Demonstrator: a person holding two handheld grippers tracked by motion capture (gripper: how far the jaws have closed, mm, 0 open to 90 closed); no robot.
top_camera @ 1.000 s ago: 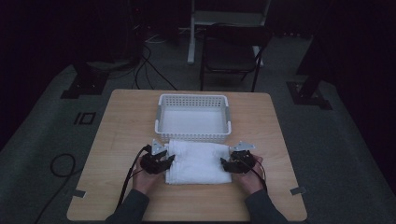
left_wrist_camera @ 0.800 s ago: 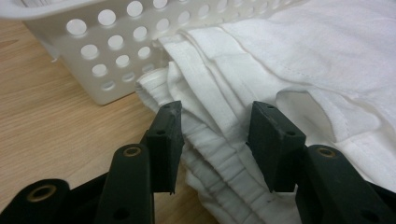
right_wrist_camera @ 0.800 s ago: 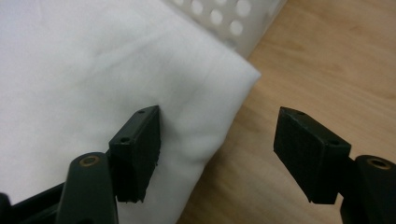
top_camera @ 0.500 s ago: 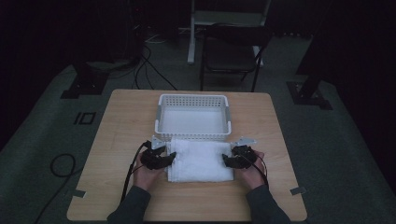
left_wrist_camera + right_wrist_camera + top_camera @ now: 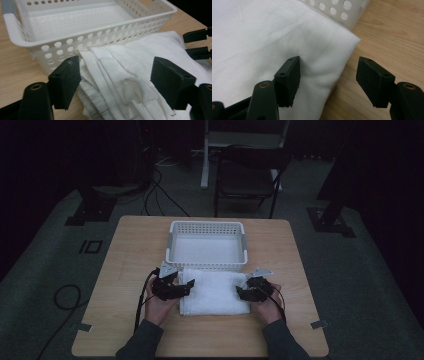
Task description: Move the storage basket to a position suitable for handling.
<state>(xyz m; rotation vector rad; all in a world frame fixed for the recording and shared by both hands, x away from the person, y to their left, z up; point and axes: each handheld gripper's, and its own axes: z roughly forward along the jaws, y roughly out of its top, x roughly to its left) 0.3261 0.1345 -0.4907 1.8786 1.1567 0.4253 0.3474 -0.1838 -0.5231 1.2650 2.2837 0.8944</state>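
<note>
A folded white towel lies on the wooden table just in front of a white perforated basket, which is empty. My left gripper is at the towel's left side. In the left gripper view its jaws have just been opening and stand wide, with the towel's layered edge loose between them. My right gripper is at the towel's right edge. Its jaws have just been closing a little and are still open: one pad rests over the towel, the other hangs over bare wood.
The table has bare wood left and right of the basket and along its front edge. A dark chair and cables lie on the floor beyond the far edge. Bits of tape mark the front corners.
The left gripper has shifted slightly toward the basket at the towel's left edge. The right hand has kept its place.
</note>
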